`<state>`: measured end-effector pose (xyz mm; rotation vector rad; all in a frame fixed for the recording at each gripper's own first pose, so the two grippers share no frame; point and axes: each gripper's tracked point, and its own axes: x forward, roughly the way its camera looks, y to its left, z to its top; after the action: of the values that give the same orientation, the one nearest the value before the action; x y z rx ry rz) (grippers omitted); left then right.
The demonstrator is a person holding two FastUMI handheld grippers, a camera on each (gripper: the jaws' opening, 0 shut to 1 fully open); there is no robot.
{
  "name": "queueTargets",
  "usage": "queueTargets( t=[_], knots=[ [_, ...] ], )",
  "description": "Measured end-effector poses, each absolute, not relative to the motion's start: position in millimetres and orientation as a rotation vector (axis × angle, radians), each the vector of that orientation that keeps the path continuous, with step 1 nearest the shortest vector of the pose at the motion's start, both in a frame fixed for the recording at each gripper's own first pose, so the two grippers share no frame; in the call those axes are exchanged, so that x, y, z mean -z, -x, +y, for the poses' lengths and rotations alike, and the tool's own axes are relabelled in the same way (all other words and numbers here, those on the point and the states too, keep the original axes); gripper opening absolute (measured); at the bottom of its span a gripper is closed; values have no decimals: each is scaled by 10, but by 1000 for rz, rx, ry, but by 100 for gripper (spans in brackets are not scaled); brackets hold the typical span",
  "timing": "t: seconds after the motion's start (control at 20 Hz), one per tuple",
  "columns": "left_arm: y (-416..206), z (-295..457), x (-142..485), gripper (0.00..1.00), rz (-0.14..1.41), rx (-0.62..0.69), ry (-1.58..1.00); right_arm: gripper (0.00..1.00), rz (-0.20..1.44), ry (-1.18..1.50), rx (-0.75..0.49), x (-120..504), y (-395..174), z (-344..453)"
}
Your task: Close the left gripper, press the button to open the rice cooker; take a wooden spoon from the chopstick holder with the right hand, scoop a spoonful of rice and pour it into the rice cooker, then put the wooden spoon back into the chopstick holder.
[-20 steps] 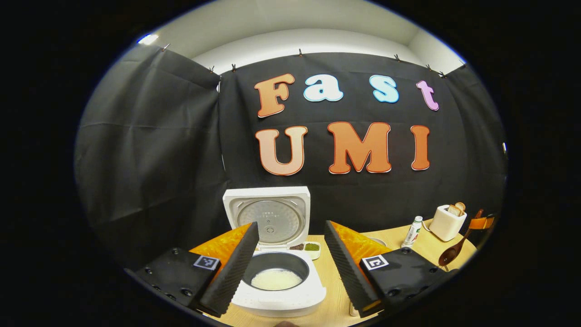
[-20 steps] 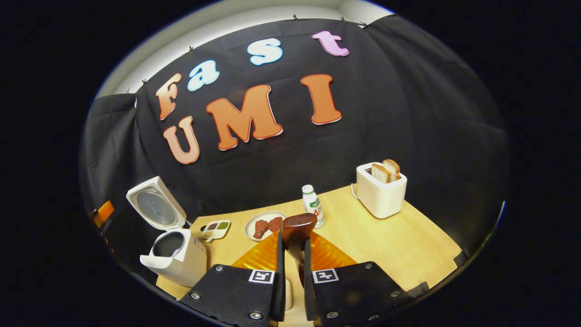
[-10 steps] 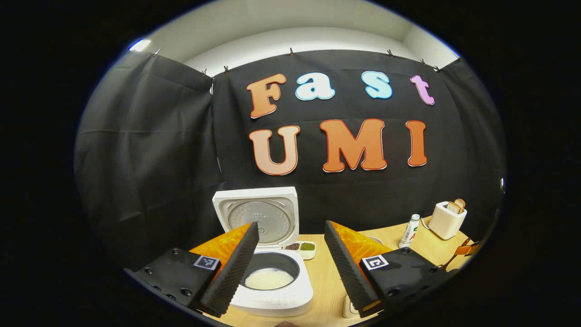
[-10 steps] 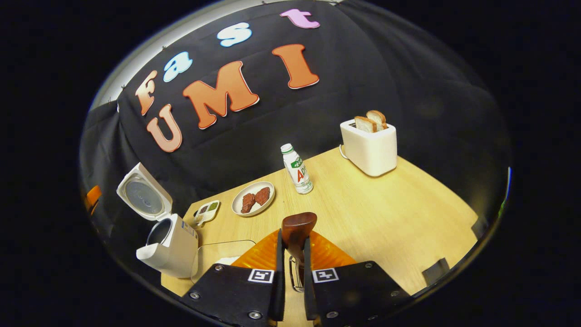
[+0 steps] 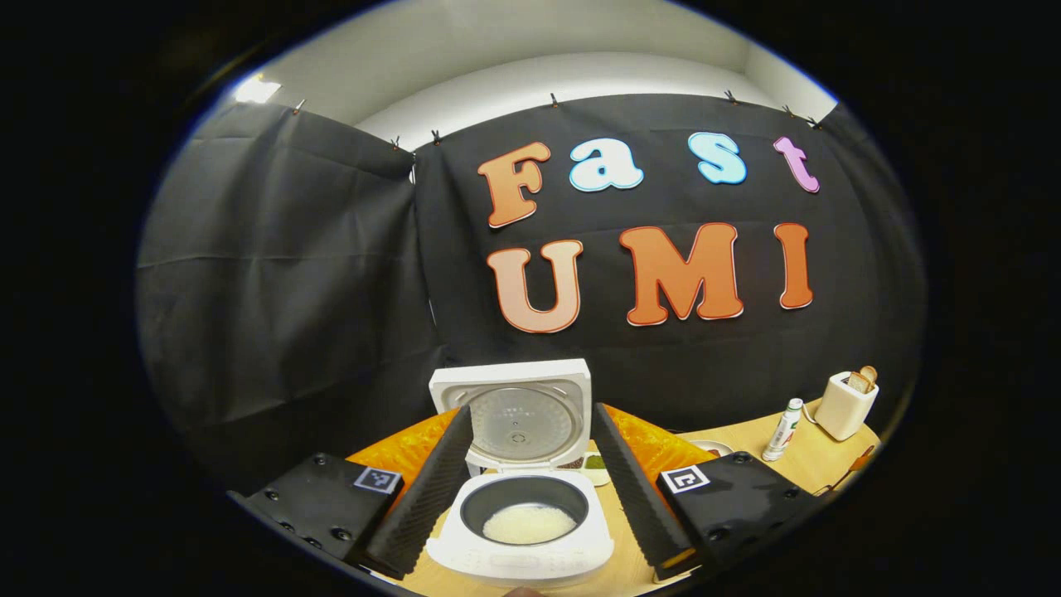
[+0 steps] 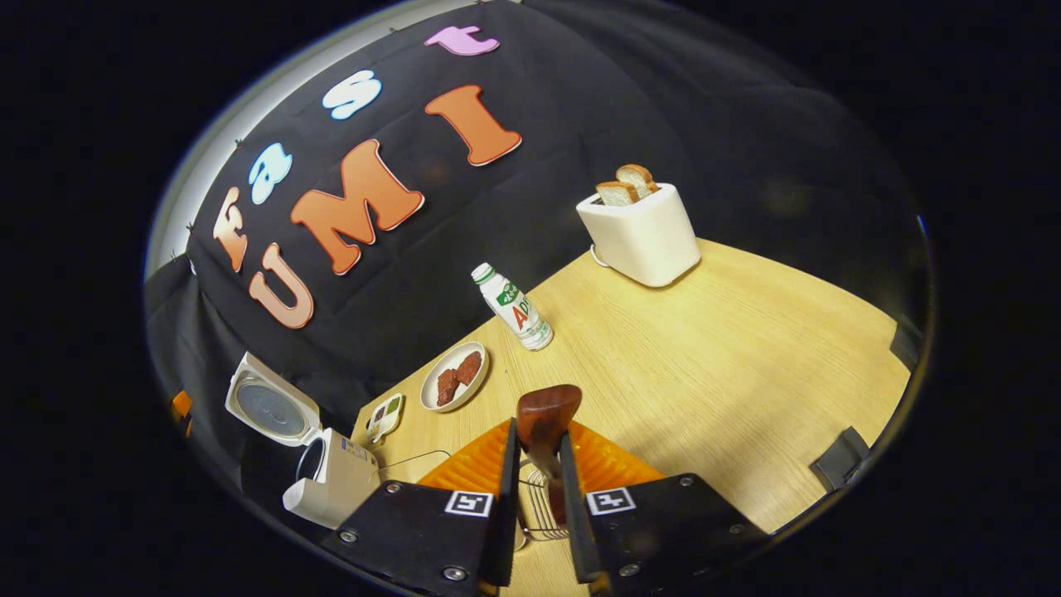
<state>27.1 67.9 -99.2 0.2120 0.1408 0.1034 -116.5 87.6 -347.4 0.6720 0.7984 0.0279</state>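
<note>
Two sets of hand-held tongs, each black-bodied with a translucent orange middle.
On the left tongs (image 5: 525, 489), long ribbed fingers (image 5: 424, 497) slant out from flat black blocks that carry small round screws and a square black-and-white marker each (the patterns differ); behind them lie rippled orange panels. The right tongs (image 6: 535, 497) show the same build: screws at the block corners, one marker beside each finger.

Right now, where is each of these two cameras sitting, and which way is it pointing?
Left gripper view: rides the left gripper, faces the open rice cooker and booth wall; its own two fingers spread apart.
Right gripper view: rides the right gripper, looks down over the table; its fingers clamp the wooden spoon above a wire holder.
Shared: rice cooker, toaster, bottle.
</note>
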Motion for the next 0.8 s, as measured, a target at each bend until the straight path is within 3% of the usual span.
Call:
queueTargets(
  t=[0.05, 0.15, 0.2, 0.3, 0.4, 0.6, 0.8],
  knots=[
    [-345, 748, 941, 97, 137, -110, -199, 31, 824, -674, -13, 3524, 1208, 833],
    [-503, 876, 847, 97, 137, -123, -159, 53, 817, -664, 8, 3462, 1163, 701],
    [-594, 952, 809, 97, 139, -128, -141, 72, 800, -640, 21, 3430, 1131, 626],
    [-817, 1028, 747, 98, 155, -117, -107, 89, 764, -577, 41, 3307, 1095, 455],
    [-1105, 1095, 715, 97, 182, -91, -72, 94, 721, -521, 59, 3101, 1045, 287],
    [-1812, 1241, 767, 97, 258, -64, -30, 95, 597, -397, 71, 2467, 921, 31],
    [-2493, 1309, 1160, 97, 351, -57, -80, 100, 481, -323, 60, 1789, 873, 4]
  ],
)
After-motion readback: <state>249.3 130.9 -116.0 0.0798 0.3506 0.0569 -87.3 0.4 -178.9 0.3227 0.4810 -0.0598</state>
